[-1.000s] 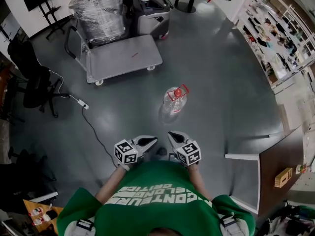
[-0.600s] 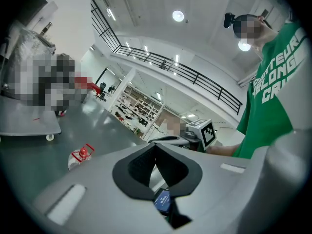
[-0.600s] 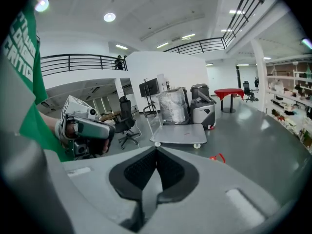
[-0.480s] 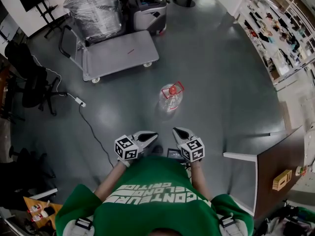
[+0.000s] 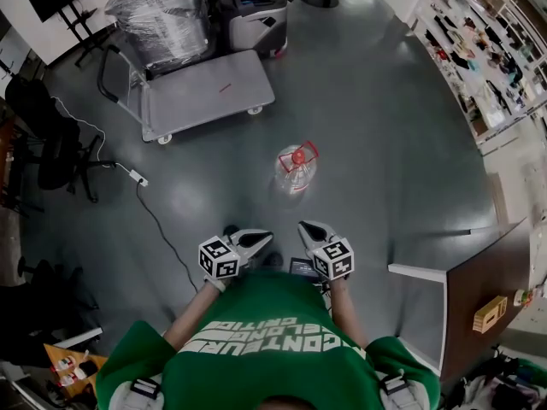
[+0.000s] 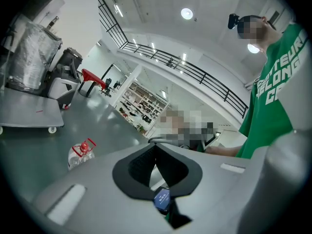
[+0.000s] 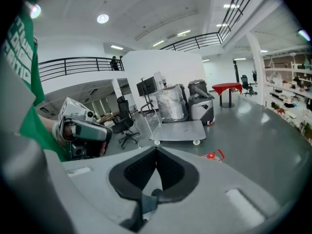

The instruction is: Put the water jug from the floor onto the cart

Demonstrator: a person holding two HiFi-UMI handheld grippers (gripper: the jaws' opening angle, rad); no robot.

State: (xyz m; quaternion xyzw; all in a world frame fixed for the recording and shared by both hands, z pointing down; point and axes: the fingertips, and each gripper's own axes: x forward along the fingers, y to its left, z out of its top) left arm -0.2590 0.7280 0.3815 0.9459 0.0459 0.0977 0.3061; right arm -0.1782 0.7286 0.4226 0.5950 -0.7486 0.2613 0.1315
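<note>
The water jug point(image 5: 296, 169) stands upright on the grey floor point(image 5: 385, 143), straight ahead of the person and on the far side of both claws, its long axis vertical and its red cap and red carry handle point(image 5: 309, 153) on top. The left claw point(image 5: 262, 238) and the right claw point(image 5: 306, 227) are both closed and empty, held side by side near the person's chest and pointing towards the jug. Its own view shows each one's pads meeting with nothing between them. The jug sits a touch nearer the right claw's line, but neither is close to it yet. I judge the handle to be the natural grip. The cart point(image 5: 205, 96), a flat platform trolley, lies further off to the far left of the jug, its deck bare apart from a small red mark. A plastic-wrapped bundle point(image 5: 162, 11) and a grey machine point(image 5: 256, 15) stand beyond it. A power strip point(image 5: 137, 178) with its cable lies on the left, off the straight path; nothing lies between the claws and the jug
</note>
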